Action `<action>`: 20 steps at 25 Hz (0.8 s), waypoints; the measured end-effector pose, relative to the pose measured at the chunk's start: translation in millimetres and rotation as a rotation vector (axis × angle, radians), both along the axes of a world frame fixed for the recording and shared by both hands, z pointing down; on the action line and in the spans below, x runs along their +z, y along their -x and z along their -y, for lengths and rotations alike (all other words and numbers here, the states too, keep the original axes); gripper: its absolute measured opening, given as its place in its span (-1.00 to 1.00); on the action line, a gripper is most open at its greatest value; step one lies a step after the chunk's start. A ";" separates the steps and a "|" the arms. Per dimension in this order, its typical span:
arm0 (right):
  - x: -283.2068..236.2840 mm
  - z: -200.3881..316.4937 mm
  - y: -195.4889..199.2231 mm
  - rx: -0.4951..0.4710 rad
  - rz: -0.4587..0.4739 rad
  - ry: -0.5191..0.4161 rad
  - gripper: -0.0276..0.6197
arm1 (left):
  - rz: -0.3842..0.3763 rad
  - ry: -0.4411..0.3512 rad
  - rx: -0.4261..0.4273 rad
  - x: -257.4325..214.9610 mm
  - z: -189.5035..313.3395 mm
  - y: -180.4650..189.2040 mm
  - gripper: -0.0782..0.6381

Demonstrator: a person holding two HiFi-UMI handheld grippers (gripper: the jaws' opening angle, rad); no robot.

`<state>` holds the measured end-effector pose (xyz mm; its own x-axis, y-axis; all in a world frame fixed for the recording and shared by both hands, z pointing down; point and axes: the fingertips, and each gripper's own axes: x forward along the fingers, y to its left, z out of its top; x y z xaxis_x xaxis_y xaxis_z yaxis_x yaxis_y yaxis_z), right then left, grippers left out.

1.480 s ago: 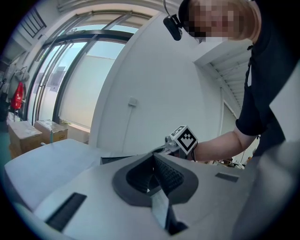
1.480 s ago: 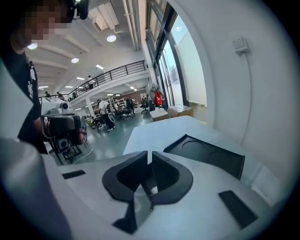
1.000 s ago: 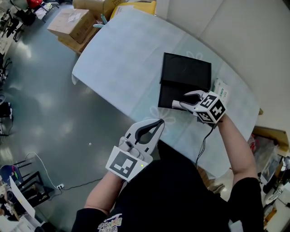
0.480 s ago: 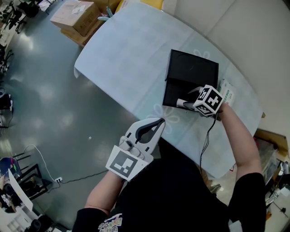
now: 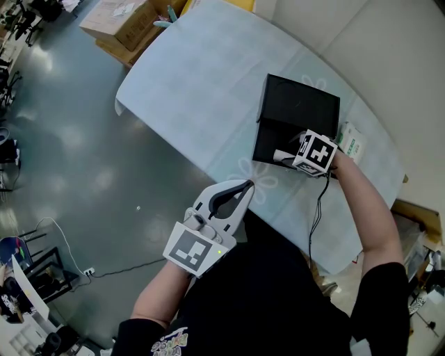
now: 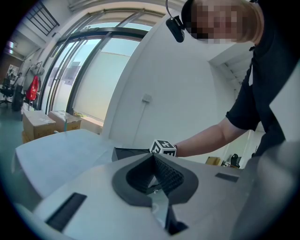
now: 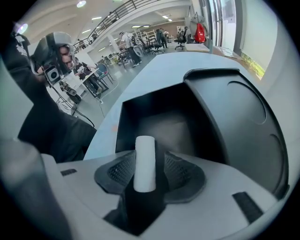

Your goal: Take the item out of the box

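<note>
A black box (image 5: 268,142) lies open on the light blue table (image 5: 201,90), its lid (image 5: 300,103) folded back. My right gripper (image 5: 279,155) reaches over the box's base. In the right gripper view a small white cylinder (image 7: 145,161) stands upright between the pads of the right gripper (image 7: 151,169). The jaws are opening, and a dark gap shows on the cylinder's right side. Behind it lie the box's hollow (image 7: 159,124) and the lid (image 7: 234,117). My left gripper (image 5: 245,185) hangs off the table's near edge, shut and empty; in its own view the left gripper (image 6: 157,174) has its pads together.
A small green and white carton (image 5: 351,142) lies on the table just right of the black box. Cardboard boxes (image 5: 115,17) stand on the floor past the table's far left corner. A cable (image 5: 314,208) runs down from the right gripper.
My right gripper has moved a little farther over the box's base. The left gripper has stayed where it was.
</note>
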<state>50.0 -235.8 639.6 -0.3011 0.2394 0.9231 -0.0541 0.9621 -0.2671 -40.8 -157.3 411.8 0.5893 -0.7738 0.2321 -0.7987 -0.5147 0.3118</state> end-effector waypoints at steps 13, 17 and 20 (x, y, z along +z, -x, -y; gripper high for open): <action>15.9 5.3 -0.3 -0.011 -0.019 -0.133 -0.44 | -0.003 0.008 0.006 1.8 -2.9 1.5 -0.76; 16.3 6.5 -0.5 -0.002 -0.009 -0.162 -0.46 | 0.003 0.006 0.009 1.0 -5.5 3.4 -0.76; 15.9 7.9 -0.8 0.026 0.004 -0.173 -0.47 | 0.007 0.001 0.011 -1.2 -8.2 4.8 -0.76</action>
